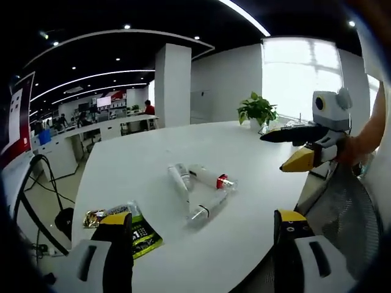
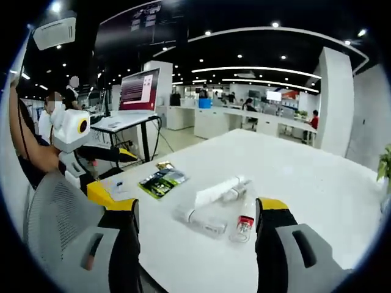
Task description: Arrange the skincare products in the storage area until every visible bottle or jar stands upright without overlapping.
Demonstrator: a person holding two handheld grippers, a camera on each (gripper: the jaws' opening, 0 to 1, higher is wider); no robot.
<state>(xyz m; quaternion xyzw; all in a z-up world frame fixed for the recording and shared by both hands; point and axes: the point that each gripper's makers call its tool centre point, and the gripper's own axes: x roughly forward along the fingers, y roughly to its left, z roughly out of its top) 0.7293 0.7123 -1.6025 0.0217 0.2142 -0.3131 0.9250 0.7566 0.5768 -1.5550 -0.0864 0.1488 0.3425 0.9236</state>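
Three skincare products lie on their sides, close together, in the middle of the white table [image 1: 146,165]: a white tube [image 1: 179,180], a bottle with a red band [image 1: 211,177] and a clear bottle [image 1: 208,206]. In the right gripper view they are the white tube [image 2: 217,190], the red-capped bottle [image 2: 244,223] and a third one [image 2: 198,221]. My left gripper [image 1: 201,244] is open, above the table's near edge and short of them. My right gripper [image 2: 198,235] is open as well, its jaws wide apart around nothing. Each gripper appears in the other's view, the right gripper [image 1: 273,152] and the left gripper [image 2: 125,171].
A green packet [image 1: 131,229] lies near the table edge, also seen as the green packet [image 2: 162,180]. A potted plant [image 1: 256,110] stands at the far side. A mesh chair back [image 1: 342,213] is beside the table. Desks, a pillar and people fill the office behind.
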